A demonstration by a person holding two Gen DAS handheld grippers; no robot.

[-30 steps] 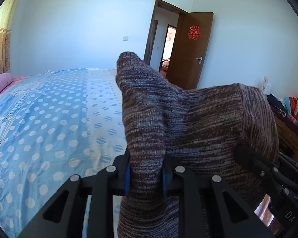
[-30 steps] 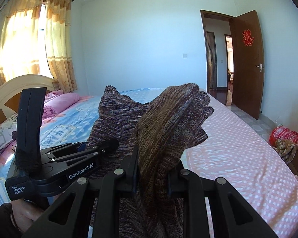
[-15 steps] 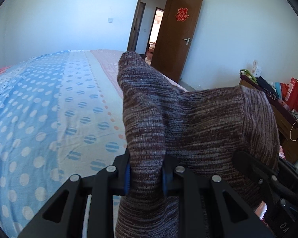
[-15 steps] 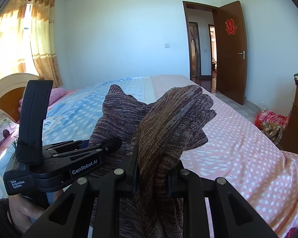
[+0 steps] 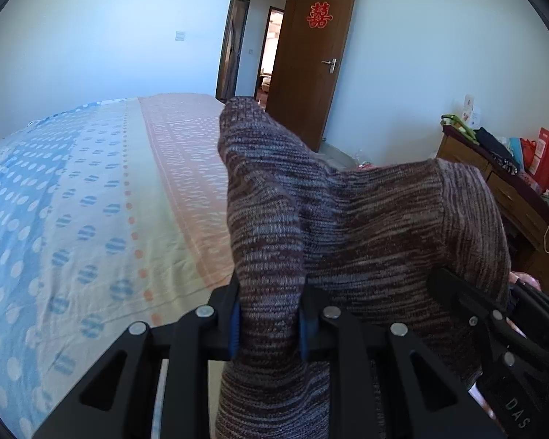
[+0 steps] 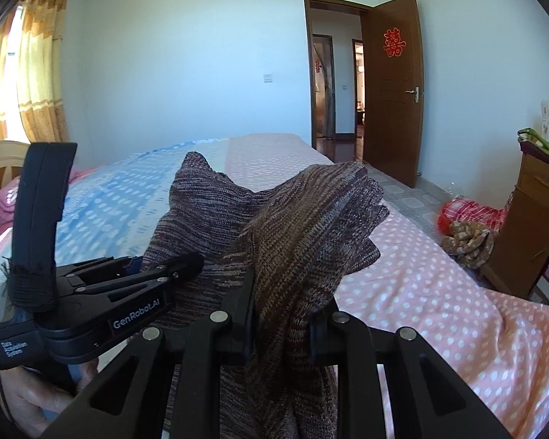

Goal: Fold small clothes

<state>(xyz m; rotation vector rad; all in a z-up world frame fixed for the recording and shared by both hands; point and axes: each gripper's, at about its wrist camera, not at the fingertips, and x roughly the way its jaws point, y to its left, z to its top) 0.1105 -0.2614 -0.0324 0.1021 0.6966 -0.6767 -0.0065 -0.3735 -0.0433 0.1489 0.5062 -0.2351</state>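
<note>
A brown marled knit garment point(image 5: 347, 226) hangs in the air above the bed, stretched between both grippers. My left gripper point(image 5: 269, 323) is shut on one bunched part of it. My right gripper point(image 6: 282, 325) is shut on another bunched part of the knit garment point(image 6: 303, 234). The left gripper point(image 6: 164, 274) shows at the left in the right wrist view, clamped on the cloth, with a hand under it. The right gripper point(image 5: 486, 325) shows at the lower right in the left wrist view. The garment's lower part drops out of sight below both frames.
The bed point(image 5: 91, 201) has a blue, cream and pink dotted sheet and lies below and ahead. A wooden dresser point(image 6: 527, 226) with clutter stands at the right, a red checked bundle point(image 6: 468, 219) on the floor beside it. An open brown door point(image 6: 391, 87) is at the far wall.
Both grippers have swung to the right with the garment held between them; the door and dresser have come further into view. The grip on the cloth has not changed.
</note>
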